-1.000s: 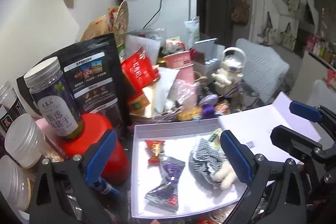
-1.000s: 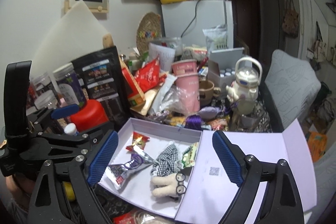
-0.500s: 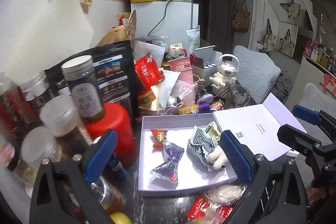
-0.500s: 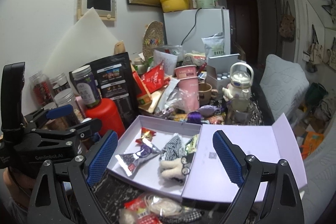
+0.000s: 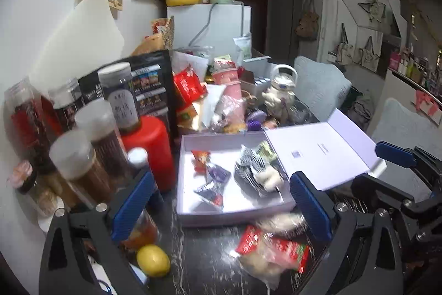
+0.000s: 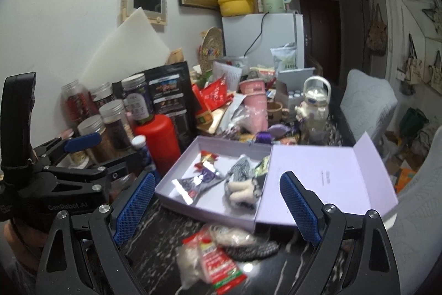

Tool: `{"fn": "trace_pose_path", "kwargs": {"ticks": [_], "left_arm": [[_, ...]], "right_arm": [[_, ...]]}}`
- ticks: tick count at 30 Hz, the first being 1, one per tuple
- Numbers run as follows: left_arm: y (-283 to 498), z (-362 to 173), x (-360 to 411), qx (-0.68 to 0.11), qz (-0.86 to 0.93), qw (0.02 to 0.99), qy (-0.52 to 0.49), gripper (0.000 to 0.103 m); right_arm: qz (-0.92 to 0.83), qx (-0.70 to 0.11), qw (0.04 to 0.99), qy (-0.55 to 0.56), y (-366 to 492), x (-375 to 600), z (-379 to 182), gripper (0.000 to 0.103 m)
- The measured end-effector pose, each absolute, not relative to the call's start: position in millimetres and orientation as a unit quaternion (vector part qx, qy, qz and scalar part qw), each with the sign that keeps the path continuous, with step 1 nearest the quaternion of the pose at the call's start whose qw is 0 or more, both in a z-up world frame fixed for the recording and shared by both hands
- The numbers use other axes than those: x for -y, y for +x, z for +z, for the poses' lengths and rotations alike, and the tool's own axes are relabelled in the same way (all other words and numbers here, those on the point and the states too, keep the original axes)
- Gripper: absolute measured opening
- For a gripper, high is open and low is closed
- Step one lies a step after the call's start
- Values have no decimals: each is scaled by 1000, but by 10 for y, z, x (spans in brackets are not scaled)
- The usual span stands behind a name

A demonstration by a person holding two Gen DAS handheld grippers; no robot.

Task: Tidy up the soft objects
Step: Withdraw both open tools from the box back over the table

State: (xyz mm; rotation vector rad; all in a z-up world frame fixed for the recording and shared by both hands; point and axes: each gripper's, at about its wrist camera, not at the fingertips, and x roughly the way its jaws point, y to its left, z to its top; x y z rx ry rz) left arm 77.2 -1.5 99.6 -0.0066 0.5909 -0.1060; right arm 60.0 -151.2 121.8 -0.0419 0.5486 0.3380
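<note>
An open lavender box (image 5: 179, 176) (image 6: 204, 214) lies on the dark marble table, its lid (image 5: 317, 154) (image 6: 323, 176) folded out to the right. Inside are a checkered plush toy (image 5: 251, 165) (image 6: 240, 179) with cream feet, a purple foil packet (image 5: 212, 181) (image 6: 190, 184) and a small red packet (image 5: 200, 158) (image 6: 207, 156). In front of the box lie a red-and-white bag (image 5: 273, 253) (image 6: 212, 261) and a checkered cloth (image 6: 254, 248). My left gripper (image 5: 221, 205) (image 6: 80, 143) and right gripper (image 6: 218, 205) (image 5: 392, 156) hover short of the box, both open and holding nothing.
Several spice jars (image 5: 77, 156) (image 6: 113, 118) and a red bottle (image 5: 149, 148) (image 6: 158, 140) crowd the left side. A lemon (image 5: 153, 260) sits near the front. Behind the box stand a black pouch (image 6: 168, 96), a pink cup (image 6: 254, 101) and a white teapot (image 6: 315, 104).
Both grippers have drawn back from the box, which now looks smaller and farther. The bag, the cloth and the lemon in front of it have come into view.
</note>
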Motion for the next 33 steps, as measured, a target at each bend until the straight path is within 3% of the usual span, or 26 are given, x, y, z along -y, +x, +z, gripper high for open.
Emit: {"fn": "trace_pose_path", "kwargs": {"ticks": [19, 33], "left_arm": [[169, 552, 102, -330, -105, 938, -14, 100], [163, 157, 215, -362, -126, 924, -18, 100]], "right_arm": [[128, -325, 937, 11, -13, 1574, 699, 93], [78, -361, 928, 42, -215, 1812, 194, 93]]}}
